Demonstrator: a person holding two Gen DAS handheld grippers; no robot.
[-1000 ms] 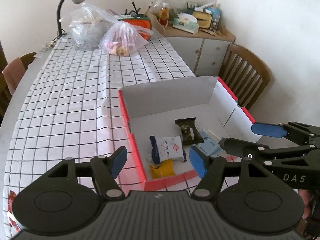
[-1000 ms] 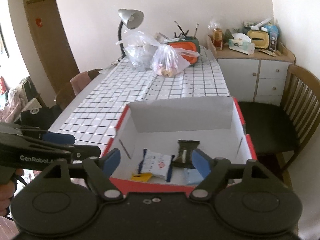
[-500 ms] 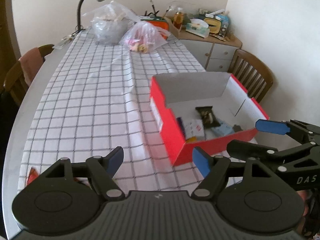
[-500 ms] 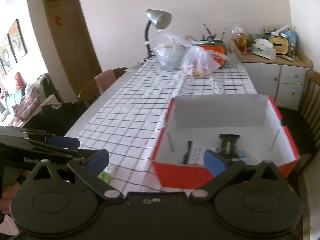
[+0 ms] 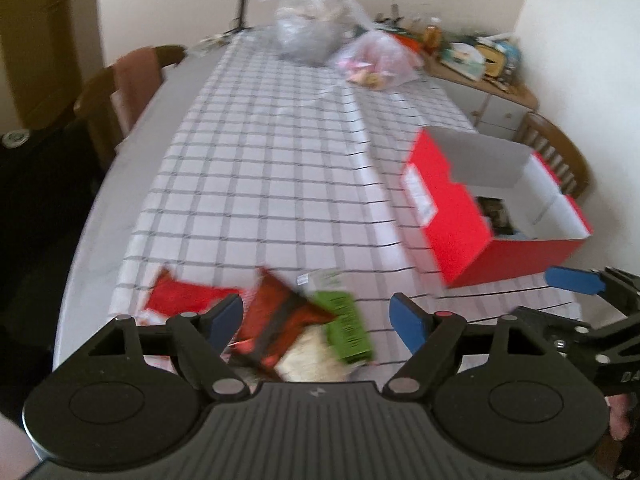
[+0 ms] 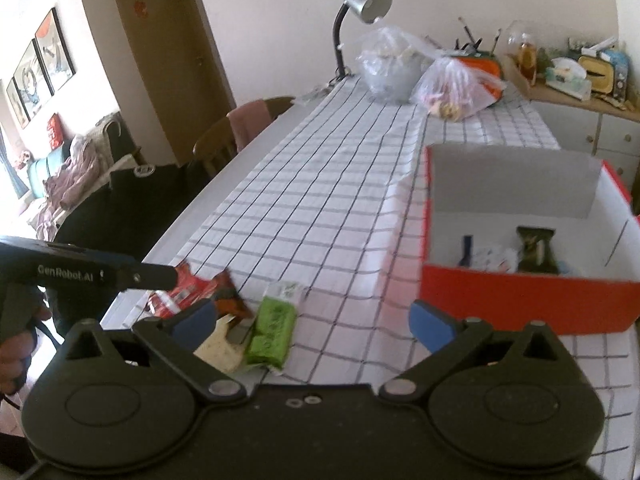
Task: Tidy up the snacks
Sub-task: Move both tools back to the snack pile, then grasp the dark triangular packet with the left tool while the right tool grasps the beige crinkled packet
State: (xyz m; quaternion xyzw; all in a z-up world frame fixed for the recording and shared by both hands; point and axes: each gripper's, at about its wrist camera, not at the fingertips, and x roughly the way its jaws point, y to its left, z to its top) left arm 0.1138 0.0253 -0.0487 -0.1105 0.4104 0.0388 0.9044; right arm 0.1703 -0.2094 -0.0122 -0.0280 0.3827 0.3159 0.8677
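Left tool [image 5: 318, 316]: spread, empty, jaws just widened.
Right tool [image 6: 314, 320]: spread, empty.
Green foil snack bar [image 5: 347, 326]: on table, near edge, long axis near-far, between left tool's jaws.

- desk lamp [image 6: 362, 0] at 12 o'clock, far end of surface
- two clear plastic bags [image 6: 390, 68] beside it
- cluttered cabinet [image 6: 576, 92] at 2 o'clock
- wooden chair [image 5: 120, 92] at 10 o'clock

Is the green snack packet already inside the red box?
No, in the right wrist view the green snack packet lies on the checked tablecloth, well left of the red box.
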